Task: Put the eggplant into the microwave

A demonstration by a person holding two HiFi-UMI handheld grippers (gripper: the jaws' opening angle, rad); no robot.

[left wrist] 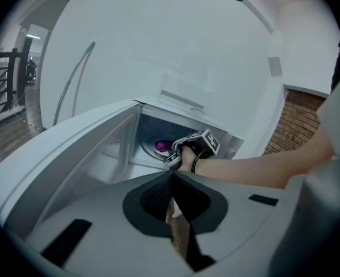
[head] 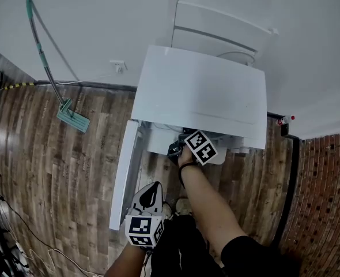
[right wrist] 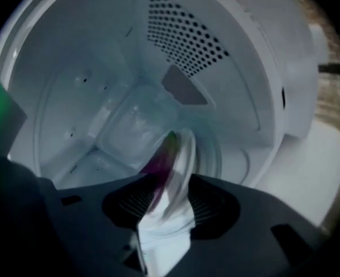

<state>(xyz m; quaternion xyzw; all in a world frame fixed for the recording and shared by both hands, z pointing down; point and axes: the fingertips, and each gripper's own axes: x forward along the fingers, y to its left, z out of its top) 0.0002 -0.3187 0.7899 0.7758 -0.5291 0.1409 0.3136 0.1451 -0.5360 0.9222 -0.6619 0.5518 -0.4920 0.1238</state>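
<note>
Plainly, the eggplant point(right wrist: 158, 164) lies at twelve o'clock, just ahead of the right hand-held gripper point(right wrist: 173, 184), its jaws parted, inside the microwave point(right wrist: 101, 68).

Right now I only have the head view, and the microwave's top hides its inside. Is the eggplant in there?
Observer: Yes. The left gripper view shows the purple eggplant lying on the turntable inside the microwave.
Operator: Is the right gripper clamped on it?
Observer: Its own view is blurred, but its jaws stand apart, with a purple smear at the gap.
Operator: And the left gripper?
Observer: Its jaws are together, nothing between them.
</note>
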